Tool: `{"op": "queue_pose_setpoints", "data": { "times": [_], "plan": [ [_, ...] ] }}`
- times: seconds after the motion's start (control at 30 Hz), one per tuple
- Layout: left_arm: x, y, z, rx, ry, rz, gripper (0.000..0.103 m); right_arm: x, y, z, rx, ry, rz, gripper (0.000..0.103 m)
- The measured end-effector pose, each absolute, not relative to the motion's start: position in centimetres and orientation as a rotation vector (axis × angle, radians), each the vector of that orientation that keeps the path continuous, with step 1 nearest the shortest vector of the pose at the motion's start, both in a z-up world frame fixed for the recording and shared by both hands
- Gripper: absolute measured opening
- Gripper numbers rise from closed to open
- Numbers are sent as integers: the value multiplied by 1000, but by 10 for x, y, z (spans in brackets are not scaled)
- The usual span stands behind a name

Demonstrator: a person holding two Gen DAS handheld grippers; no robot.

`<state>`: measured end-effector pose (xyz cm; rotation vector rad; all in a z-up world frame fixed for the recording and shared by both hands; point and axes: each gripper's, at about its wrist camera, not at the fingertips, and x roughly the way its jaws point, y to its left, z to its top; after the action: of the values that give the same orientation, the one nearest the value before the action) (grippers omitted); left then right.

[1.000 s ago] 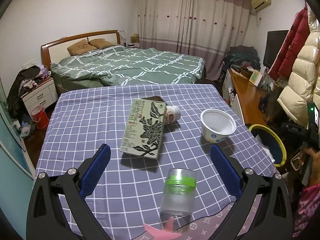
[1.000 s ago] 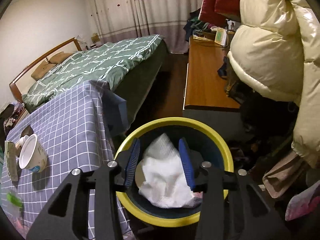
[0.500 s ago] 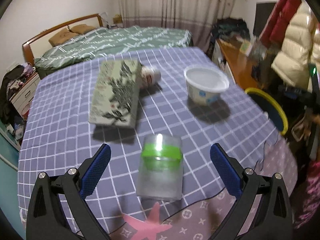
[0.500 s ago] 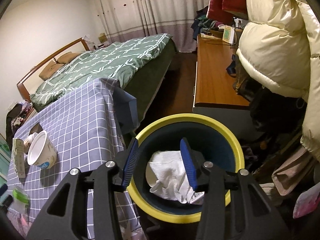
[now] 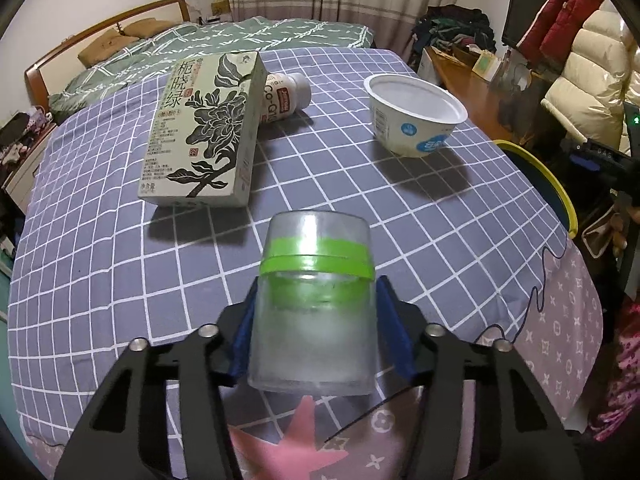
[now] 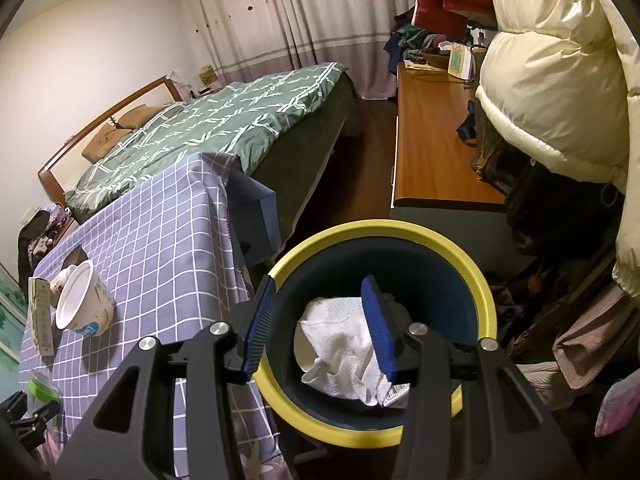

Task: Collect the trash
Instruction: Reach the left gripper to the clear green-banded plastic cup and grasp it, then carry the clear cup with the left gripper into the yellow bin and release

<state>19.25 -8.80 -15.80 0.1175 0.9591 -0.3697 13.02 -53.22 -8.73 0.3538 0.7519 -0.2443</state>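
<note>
My left gripper [image 5: 314,320] is shut on a frosted plastic jar with a green band [image 5: 314,304] at the near edge of the checked table [image 5: 100,248]. Beyond it lie a green floral box [image 5: 204,128], a small white bottle [image 5: 286,96] on its side and a white paper bowl [image 5: 414,118]. My right gripper [image 6: 320,324] is open and empty above the yellow-rimmed bin [image 6: 476,276], which holds crumpled white tissue [image 6: 340,344]. The bin's rim also shows in the left wrist view [image 5: 560,196].
A green bed [image 6: 208,128] stands behind the table. A wooden desk [image 6: 432,144] and hanging puffy coats [image 6: 560,80] are at the right of the bin. The bowl [image 6: 80,304] and the jar [image 6: 40,388] show at the left in the right wrist view.
My left gripper moved forward and closed on the jar. My right gripper let the tissue fall into the bin and rose a little.
</note>
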Motion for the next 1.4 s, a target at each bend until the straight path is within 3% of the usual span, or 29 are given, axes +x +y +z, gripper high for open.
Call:
{"op": "queue_pose_setpoints", "data": {
  "times": [0.57,1.1,1.4],
  "plan": [
    [187,-136,-116,151,889,-507,50,117,-542,-91,377,720,-251,43],
    [214,-347,-88,280,835,-870,50,71,-586,-97,386,699,-367,43],
    [231,-451,-114,327,875,-937,50,56,-599,-104,397,705,-400,43]
  ]
}}
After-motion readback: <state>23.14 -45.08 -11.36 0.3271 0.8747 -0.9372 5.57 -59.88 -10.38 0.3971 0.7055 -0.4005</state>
